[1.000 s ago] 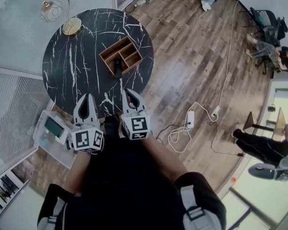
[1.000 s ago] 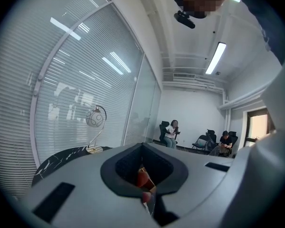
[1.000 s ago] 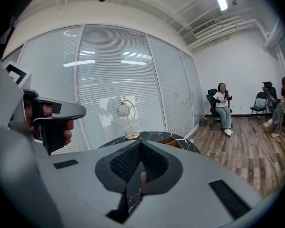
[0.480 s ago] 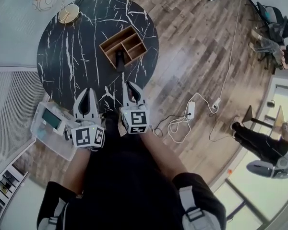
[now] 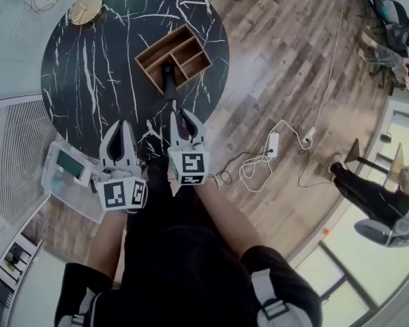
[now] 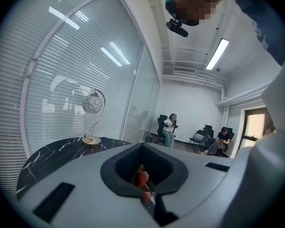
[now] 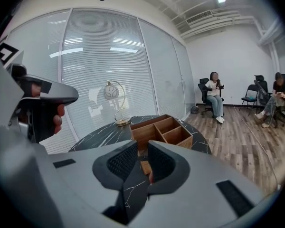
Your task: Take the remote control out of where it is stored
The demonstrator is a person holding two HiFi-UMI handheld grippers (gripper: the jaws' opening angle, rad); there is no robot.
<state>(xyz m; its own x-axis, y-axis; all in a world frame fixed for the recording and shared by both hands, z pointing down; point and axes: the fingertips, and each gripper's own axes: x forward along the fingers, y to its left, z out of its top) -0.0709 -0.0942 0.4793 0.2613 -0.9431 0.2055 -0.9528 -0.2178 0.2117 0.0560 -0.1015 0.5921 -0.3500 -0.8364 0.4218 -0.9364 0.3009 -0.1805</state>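
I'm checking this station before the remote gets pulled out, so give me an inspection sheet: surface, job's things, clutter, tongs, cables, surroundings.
Surface: round black marble table, white veining.
Job's things: dark remote standing at the near end of the wooden organizer, untouched.
Clutter: gold-based lamp at the table's far edge.
Tongs: left tongs shut, empty; right tongs slightly apart, just been opening, nothing between them; both short of the organizer.
Cables: white power strip and looped white cable on the wood floor.
Surroundings: clear plastic box left of the table; seated people across the room.
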